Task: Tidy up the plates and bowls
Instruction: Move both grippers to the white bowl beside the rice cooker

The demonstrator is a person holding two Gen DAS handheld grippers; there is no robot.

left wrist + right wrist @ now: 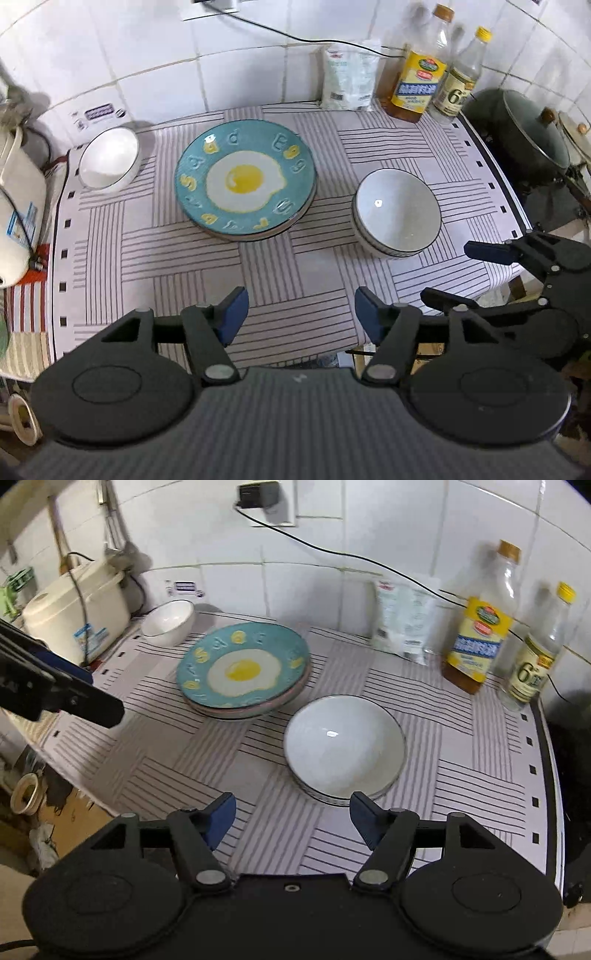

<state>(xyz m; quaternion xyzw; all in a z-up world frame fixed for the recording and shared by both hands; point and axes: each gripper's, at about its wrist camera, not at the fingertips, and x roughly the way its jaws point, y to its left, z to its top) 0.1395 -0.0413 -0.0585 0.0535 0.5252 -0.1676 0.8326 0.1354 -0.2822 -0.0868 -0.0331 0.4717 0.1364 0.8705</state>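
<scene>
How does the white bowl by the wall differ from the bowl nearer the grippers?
The far bowl is tilted, its opening tipped to one side; the near bowl sits level. The far bowl is a single bowl beside the rice cooker; the near one appears nested on another bowl, with a second rim showing beneath. The far bowl lies left of the egg plate, the near bowl right of it. Both are white inside, empty, with dark rims.
</scene>
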